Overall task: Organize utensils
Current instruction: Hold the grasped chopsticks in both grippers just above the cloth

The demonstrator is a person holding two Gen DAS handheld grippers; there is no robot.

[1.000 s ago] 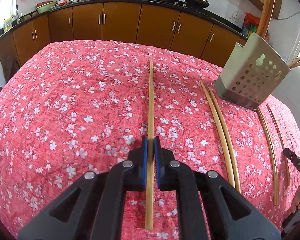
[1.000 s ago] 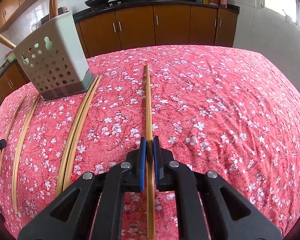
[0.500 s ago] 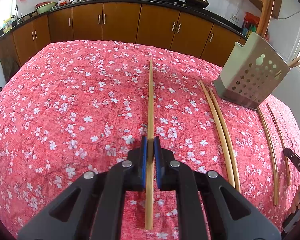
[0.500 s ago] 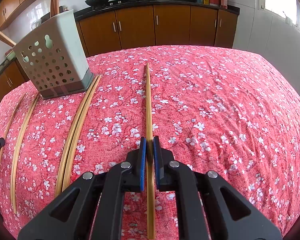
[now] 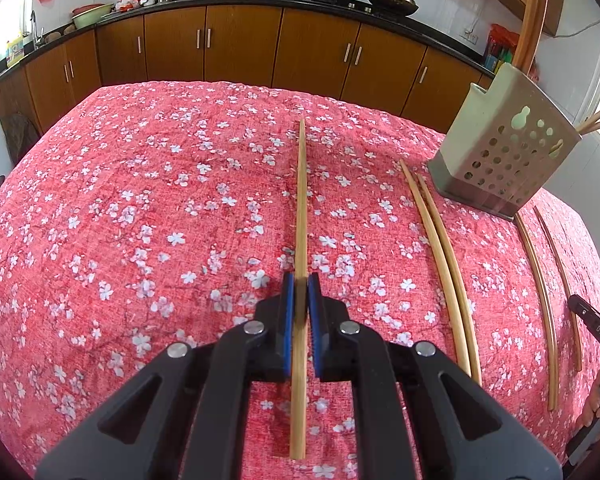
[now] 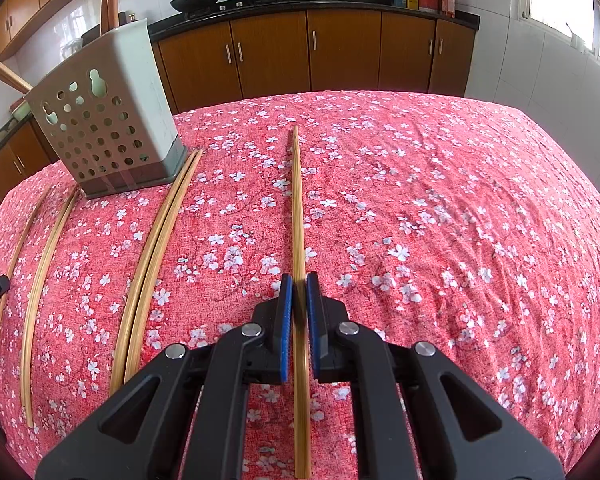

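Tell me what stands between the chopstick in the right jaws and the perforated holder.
Only the pair of loose chopsticks lies flat on the cloth between the held chopstick and the holder. Its top is out of frame, though other sticks already stand in it.

Open cloth (image 5: 140, 220) leftward, chopstick pair (image 5: 440, 240) and utensil holder (image 5: 504, 156) blocking right
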